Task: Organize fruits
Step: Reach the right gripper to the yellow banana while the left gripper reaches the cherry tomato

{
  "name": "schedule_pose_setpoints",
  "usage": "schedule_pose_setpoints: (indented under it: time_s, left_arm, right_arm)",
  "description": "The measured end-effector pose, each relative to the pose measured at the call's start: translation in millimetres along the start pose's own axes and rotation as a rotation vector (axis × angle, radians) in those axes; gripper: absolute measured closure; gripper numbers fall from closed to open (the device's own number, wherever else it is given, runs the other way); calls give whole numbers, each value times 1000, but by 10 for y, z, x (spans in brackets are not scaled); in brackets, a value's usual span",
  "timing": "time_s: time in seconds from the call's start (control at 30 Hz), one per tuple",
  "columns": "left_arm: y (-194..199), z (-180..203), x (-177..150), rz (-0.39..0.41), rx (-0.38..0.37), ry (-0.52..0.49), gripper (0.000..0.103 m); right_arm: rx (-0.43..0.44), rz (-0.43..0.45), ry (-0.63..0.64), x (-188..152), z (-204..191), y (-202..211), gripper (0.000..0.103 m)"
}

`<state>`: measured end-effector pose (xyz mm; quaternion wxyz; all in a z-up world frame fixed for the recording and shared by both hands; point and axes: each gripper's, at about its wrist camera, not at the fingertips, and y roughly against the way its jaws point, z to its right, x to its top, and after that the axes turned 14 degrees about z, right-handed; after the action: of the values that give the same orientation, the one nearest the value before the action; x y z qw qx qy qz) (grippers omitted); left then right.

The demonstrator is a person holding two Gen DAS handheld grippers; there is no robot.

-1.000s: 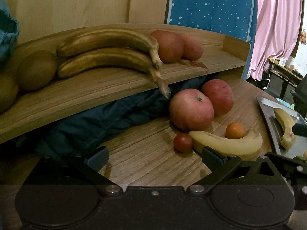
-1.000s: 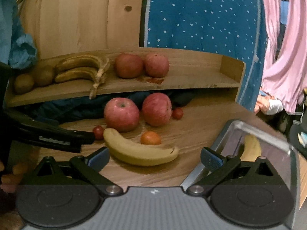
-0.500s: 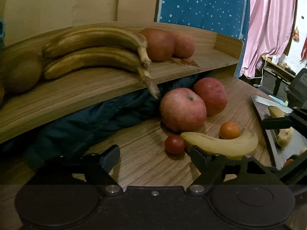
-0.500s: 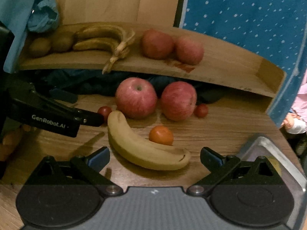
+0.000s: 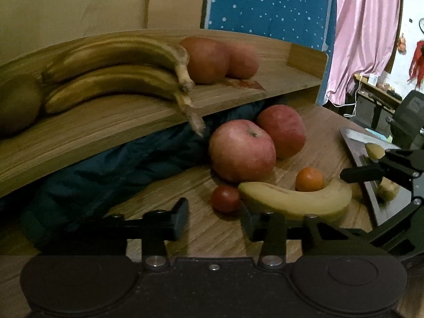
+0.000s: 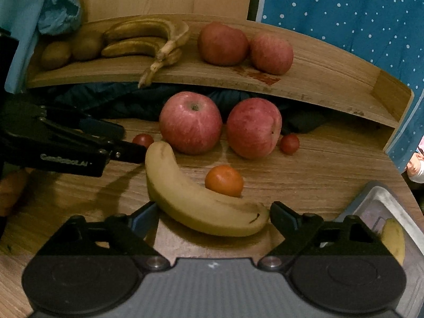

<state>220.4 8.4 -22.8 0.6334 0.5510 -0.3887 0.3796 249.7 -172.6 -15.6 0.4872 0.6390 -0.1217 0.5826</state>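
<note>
Between your right fingers: the yellow banana (image 6: 196, 201) lies on the table (image 6: 318, 175), its thick body just ahead of the right gripper (image 6: 213, 212) and already partly inside the gap.
Right gripper state: fingers spread wide, nothing clamped yet.
Left gripper state: the left gripper (image 5: 213, 218) is partly apart and empty, with a small red tomato (image 5: 225, 198) just beyond its tips.
Banana's long axis: it runs crosswise to your right fingers, curving from far-left near the tomato to near-right by your right fingertip.
Nearer hand: the right, I judge; the left only reaches the banana's end from the side.
What the move turns on: the gap must straddle the banana across its width, so close on the middle, not the tip.
Close neighbour: a small orange (image 6: 224, 180) touches the banana's far side, in the curve; it may roll when you lift.
Beyond the banana: two apples (image 6: 190, 122), then the shelf (image 6: 318, 79) with brown bananas (image 6: 140, 39).
Right of the right gripper: a metal tray (image 6: 381, 198) holding another banana.
</note>
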Motion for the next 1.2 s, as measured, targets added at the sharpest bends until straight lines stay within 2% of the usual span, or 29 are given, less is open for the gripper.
schedule_pose_setpoints:
  time_s: [0.17, 0.3, 0.5, 0.57, 0.8, 1.03, 1.2]
  left_arm:
    - [3, 25, -2, -1, -20, -11, 85]
    - [17, 16, -6, -1, -18, -9, 90]
    - [5, -6, -1, -3, -10, 5, 88]
    - [-1, -1, 3, 0, -8, 6, 82]
    - [-44, -30, 23, 0, 7, 18, 74]
    - [-89, -40, 40, 1, 10, 17, 74]
    - [-89, -57, 44, 7, 23, 22, 77]
  right_arm:
    - [-12, 4, 6, -9, -38, 54, 14]
    - [-16, 5, 1, -6, -69, 105, 17]
    - [-1, 3, 10, 5, -75, 111, 15]
    - [5, 0, 19, 19, -71, 63, 14]
    - [8, -1, 31, 10, -116, 64, 15]
    - [44, 8, 40, -8, -151, 214, 16]
    - [15, 46, 50, 36, -138, 169, 14]
